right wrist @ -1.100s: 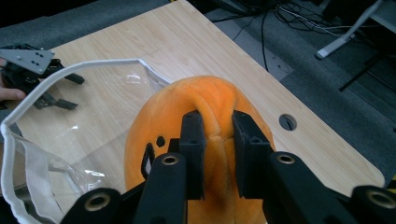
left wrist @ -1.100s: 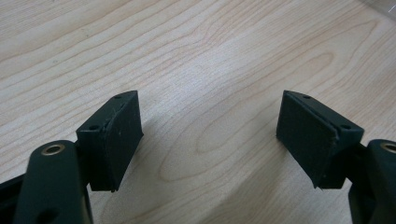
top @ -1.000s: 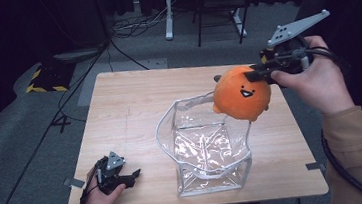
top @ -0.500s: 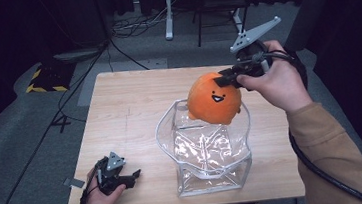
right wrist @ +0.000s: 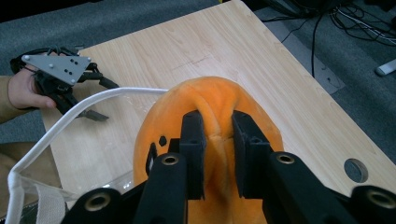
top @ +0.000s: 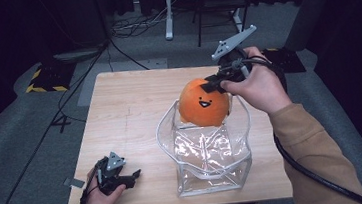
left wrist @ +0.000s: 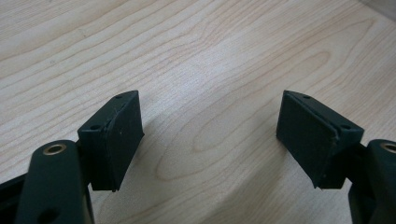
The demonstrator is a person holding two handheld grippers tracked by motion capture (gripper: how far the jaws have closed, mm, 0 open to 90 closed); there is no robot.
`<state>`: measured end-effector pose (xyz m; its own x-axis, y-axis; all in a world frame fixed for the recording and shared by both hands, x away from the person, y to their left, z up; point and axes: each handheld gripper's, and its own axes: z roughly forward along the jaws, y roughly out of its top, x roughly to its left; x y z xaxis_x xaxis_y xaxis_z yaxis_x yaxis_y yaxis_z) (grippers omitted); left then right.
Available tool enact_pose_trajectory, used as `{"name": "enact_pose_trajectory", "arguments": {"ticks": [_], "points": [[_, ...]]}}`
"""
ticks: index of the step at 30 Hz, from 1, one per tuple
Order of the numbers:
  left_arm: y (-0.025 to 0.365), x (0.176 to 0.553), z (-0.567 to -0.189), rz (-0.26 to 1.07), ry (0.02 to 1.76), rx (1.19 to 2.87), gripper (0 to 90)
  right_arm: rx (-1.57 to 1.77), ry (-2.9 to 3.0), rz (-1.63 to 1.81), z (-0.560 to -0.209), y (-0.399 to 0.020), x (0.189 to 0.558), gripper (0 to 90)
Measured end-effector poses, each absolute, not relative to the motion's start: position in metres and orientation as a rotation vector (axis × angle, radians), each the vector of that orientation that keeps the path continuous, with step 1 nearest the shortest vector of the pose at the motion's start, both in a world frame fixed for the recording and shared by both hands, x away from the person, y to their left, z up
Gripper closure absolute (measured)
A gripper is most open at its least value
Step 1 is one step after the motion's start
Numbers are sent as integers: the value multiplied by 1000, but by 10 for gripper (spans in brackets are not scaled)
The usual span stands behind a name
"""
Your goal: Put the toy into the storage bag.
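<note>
My right gripper (top: 216, 82) is clamped on an orange plush toy (top: 203, 103) with a smiley face; in the right gripper view the two black jaws pinch a fold of its orange fabric (right wrist: 212, 116) between them. The plush hangs in the air at the far rim of a clear plastic bag (top: 209, 152) with white trim, which stands open toward the near right part of the wooden table (top: 129, 107). The plush's lower side sits just at the bag's mouth; I can't tell if it touches the rim.

My left gripper (top: 118, 177) rests low near the table's near left corner, well apart from the bag. Its jaws are spread wide with nothing between them, bare wood grain (left wrist: 210, 93) showing in the gap in the left gripper view.
</note>
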<state>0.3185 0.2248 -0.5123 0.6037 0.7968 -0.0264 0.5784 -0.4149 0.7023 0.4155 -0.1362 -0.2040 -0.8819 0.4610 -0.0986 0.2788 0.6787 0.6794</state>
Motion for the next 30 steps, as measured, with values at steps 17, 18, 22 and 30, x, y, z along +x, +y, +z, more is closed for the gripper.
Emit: {"name": "enact_pose_trajectory", "arguments": {"ticks": [17,18,22,30], "points": [[225,319,-512,410,1077,2146,229,541,2717,910,-231,-118,407,767],[225,319,-512,410,1078,2145,229,543,2717,906,-235,-116,409,767],[225,319,-512,411,1077,2146,229,549,2731,890,-249,-108,418,767],[225,319,-512,409,1074,2145,229,540,2767,819,-274,-91,425,767]]}}
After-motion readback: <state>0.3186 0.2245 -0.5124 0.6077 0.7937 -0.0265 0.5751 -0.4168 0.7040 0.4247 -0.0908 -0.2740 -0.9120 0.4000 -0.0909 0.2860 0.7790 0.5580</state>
